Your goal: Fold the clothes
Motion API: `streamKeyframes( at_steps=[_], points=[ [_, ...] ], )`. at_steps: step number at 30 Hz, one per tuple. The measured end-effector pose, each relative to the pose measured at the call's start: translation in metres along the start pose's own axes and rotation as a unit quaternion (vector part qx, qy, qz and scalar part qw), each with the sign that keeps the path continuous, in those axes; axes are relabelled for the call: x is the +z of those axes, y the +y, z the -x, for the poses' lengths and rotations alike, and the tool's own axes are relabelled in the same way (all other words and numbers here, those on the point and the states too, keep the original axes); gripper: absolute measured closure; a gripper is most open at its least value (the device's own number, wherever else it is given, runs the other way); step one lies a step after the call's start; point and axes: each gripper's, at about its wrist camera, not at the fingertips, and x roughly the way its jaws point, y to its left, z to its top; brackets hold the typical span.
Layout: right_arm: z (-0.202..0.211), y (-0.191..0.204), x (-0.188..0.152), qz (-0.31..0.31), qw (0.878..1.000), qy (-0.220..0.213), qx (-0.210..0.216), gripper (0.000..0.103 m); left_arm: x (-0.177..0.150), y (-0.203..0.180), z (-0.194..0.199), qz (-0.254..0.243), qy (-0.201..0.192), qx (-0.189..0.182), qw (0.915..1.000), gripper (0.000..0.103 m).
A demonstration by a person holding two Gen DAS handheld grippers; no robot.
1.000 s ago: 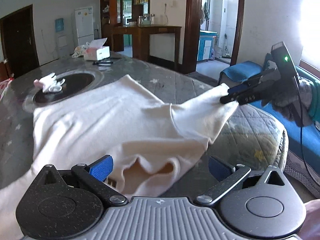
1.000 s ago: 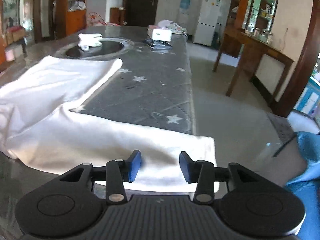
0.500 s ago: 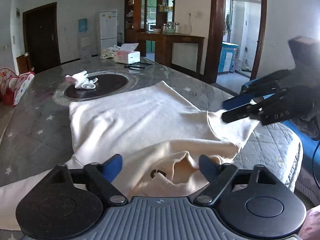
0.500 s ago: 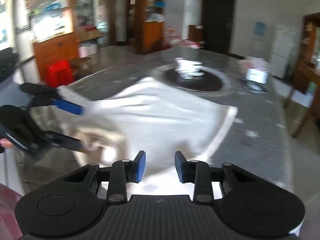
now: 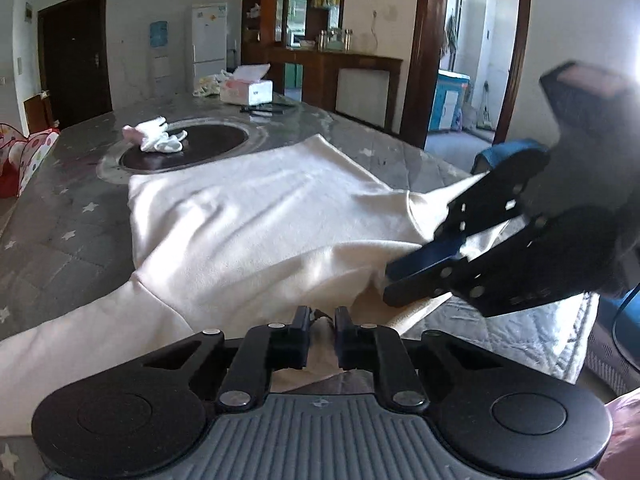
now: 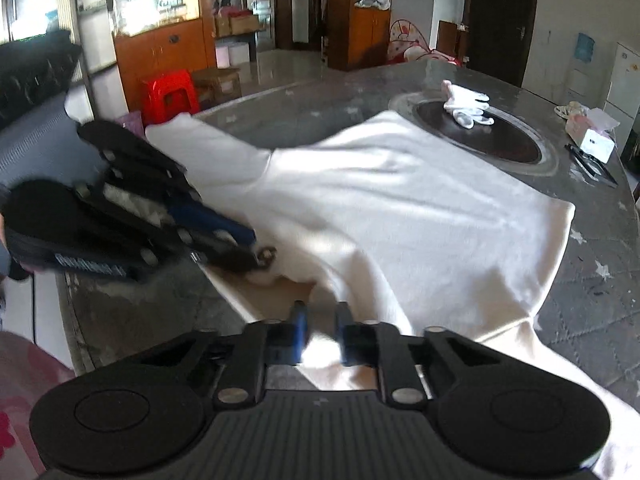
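Closing left claw [image 5: 321, 322] on cream garment [image 5: 256, 216], right claw [image 6: 320, 320] pinching it

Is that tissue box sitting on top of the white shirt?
No, the tissue box stands on the table well beyond the cream garment.

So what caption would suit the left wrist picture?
Left gripper closing on a cream sweatshirt's collar, right gripper alongside.

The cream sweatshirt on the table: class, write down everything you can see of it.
The cream sweatshirt looks like soft, thick knit fabric. It lies spread and wrinkled on the grey star-patterned table cover, one long sleeve trailing along the near edge. Both tongs grip its near edge: the left tongs, closing, and the right tongs, shut.
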Motion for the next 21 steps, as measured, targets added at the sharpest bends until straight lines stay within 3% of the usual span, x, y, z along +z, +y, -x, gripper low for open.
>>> streamKeyframes(
  at_steps=[10, 14, 18, 21],
  points=[
    [0.021, 0.013, -0.014, 0.041, 0.998, 0.03, 0.033, 0.098, -0.009, -0.01, 0.013, -0.041, 0.031, -0.05, 0.9974, 0.084],
    [0.038, 0.001, -0.004, 0.018, 0.999, -0.003, 0.045, 0.095, 0.006, -0.007, 0.023, -0.063, 0.009, -0.059, 0.9962, 0.084],
    [0.04, -0.015, 0.007, -0.001, 0.999, -0.033, 0.014, 0.094, 0.027, 0.003, 0.02, -0.04, -0.026, -0.037, 0.9982, 0.083],
    [0.027, -0.026, 0.01, -0.015, 0.999, -0.031, -0.005, 0.092, 0.035, 0.013, 0.001, -0.005, -0.023, -0.029, 0.9993, 0.083]
  ],
)
